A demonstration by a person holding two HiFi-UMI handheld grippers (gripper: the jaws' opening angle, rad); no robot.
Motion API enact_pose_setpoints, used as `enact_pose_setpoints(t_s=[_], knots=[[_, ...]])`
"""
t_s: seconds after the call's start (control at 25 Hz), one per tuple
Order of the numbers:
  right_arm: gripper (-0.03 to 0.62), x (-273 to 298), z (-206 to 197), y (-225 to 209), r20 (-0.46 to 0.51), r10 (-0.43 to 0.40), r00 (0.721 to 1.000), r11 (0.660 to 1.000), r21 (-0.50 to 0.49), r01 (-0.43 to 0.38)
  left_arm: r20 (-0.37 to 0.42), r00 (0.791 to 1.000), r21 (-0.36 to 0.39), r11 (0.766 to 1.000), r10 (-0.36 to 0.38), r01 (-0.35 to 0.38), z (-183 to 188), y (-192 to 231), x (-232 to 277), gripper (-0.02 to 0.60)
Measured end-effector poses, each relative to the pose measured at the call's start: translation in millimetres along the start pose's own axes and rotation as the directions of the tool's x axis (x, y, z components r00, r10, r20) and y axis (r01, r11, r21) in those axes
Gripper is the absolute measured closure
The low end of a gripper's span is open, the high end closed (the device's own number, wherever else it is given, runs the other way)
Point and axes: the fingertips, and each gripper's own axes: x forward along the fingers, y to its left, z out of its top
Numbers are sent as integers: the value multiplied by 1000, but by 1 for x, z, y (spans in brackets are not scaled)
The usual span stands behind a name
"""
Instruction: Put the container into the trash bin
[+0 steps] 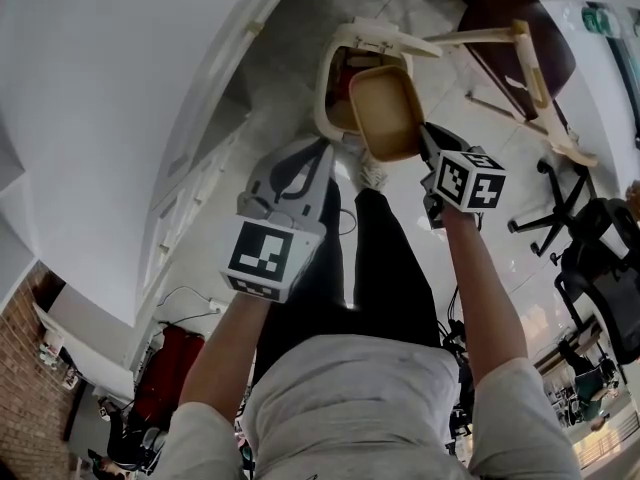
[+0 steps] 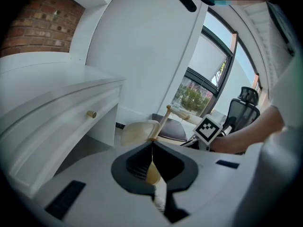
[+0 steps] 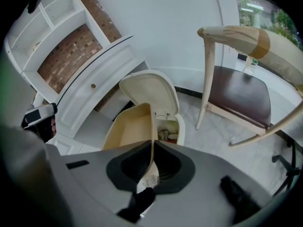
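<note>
Standing beside the person, I watched the right gripper (image 3: 152, 144) clamp its jaws on one thin side wall of the tan container (image 3: 129, 126). The tray hung out ahead of the jaws with its open face turned sideways. I judged that an edge grip suited the job: the tray could be tipped and let go with nothing of the tool underneath it. The left gripper (image 2: 152, 144) was held lower and to one side, its jaws pressed together on nothing. It seemed simply parked out of the way.

Just beyond the tray stood the trash bin (image 3: 182, 128) with its lid (image 3: 150, 91) swung up. The container was poised over the bin's mouth and not yet inside. To my mind, what remained was lowering it and opening the jaws.

The right gripper view alone showed the pinch on the wall, and also some rubbish (image 3: 165, 135) already lying in the bin. The head view gave what that view could not: the container (image 1: 385, 113) covering part of the bin's (image 1: 325, 98) opening from above, with the two tools well apart. The left gripper view added only the closed, empty jaws and a white cabinet (image 2: 71, 122) close by its side. Farther off stood a wooden chair (image 3: 239, 93) with a dark seat.
</note>
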Motion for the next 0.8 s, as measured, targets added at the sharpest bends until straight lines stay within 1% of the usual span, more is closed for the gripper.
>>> enact_pose_setpoints(t_s=[0.36,0.56,0.72,0.8], knots=[[556,34,-6,-16,-19,-39,999,997,59,40,-10,1000,0,1000,-25,25,0,2,11,565],[556,46,-8,-24,-44,-60,997,997,52,62,-20,1000,-17,1000,-24,23,-2,5,16,565],[556,57,-12,-31,-68,-69,995,997,41,72,-25,999,-38,999,-40,39,-3,3,23,565],[556,65,-15,-34,-84,-73,994,996,36,76,-32,999,-31,999,-38,37,-6,5,25,565]])
